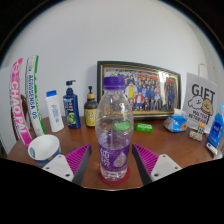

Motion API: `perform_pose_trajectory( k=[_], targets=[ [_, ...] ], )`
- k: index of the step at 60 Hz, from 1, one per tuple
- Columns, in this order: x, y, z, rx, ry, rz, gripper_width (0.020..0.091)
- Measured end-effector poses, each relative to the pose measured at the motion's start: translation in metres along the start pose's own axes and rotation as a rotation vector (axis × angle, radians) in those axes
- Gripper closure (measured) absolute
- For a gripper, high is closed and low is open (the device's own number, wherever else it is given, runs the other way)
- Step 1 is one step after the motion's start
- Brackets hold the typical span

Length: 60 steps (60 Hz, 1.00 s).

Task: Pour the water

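Water bottle [114, 135] is standing upright on the wooden table [170, 150], right between the two fingers of the gripper [112, 160]. Clear plastic, purple cap, purple label w/ a green patch, mostly empty as far as I can see. Claw is spread, pink pads [78, 158] sit either side of the bottle's lower part w/ a bit of gap each side, so not pinching it afaict.

Just left of the left finger there's a white cup [44, 149] near the table's front edge, upright, open mouth up.

Along the back edge of the table, against the white wall: two toothpaste tubes [20, 100] leaning at the far left, then a small white bottle [54, 111], a dark blue pump bottle [71, 106], a small brown bottle [91, 109]. Behind the water bottle is a framed group photo [150, 90]. A little green thing [145, 127] lies in front of the frame, can't tell what it is. Toward the right end a card reading "GIFT" [201, 100] stands up, w/ some blue stuff [178, 123] next to it.
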<state>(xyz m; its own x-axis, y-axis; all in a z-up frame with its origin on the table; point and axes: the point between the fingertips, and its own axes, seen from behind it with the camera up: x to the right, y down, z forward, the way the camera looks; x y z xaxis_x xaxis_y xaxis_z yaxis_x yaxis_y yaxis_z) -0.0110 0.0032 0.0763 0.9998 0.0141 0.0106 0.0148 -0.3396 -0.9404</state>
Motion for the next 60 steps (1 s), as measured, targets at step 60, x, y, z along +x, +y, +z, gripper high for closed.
perform_pose_trajectory(
  k=[60],
  targets=[
    [-0.081,-0.044,-0.355,-0.166,0.093,-0.075,0.0252]
  ],
)
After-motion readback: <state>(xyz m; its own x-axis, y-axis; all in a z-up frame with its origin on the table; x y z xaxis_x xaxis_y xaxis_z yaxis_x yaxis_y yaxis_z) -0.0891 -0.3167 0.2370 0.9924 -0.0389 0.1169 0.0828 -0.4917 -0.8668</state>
